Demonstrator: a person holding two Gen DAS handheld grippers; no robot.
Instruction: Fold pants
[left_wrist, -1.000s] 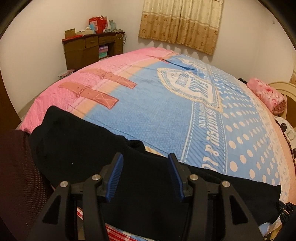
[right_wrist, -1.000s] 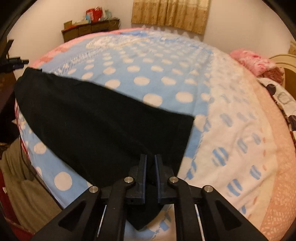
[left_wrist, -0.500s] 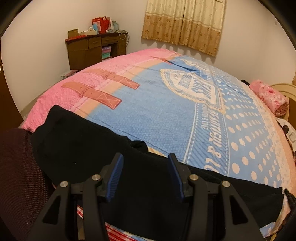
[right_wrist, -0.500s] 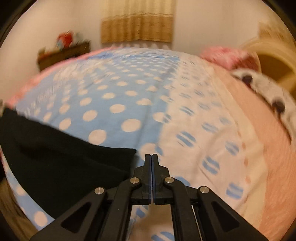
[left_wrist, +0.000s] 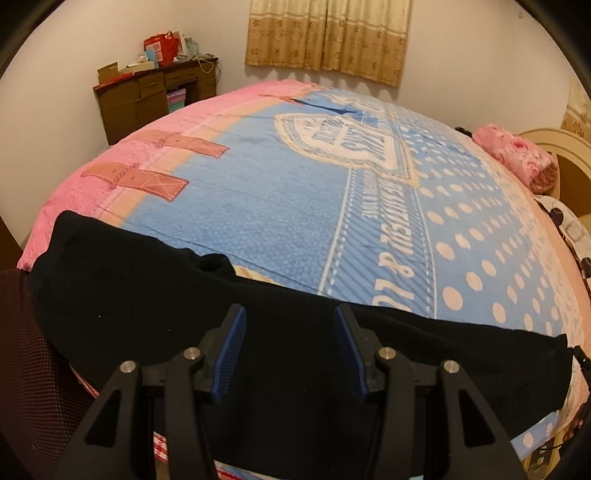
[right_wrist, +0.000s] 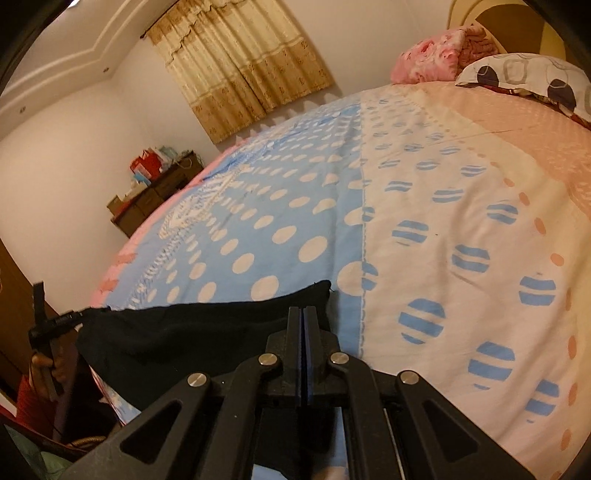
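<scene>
Since a second ago the right gripper has let go of the black pants and tilted upward, fingers pressed together on nothing. Left gripper hovers spread over the pants, which lie along the bedspread's near edge.

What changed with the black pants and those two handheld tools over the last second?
The right tool, which had pinched the pants' end, now shows its fingers pressed together with no cloth visibly between them, and its view has tilted toward the pillows. The left tool stayed open above the pants, which still lie along the bed's edge.
</scene>
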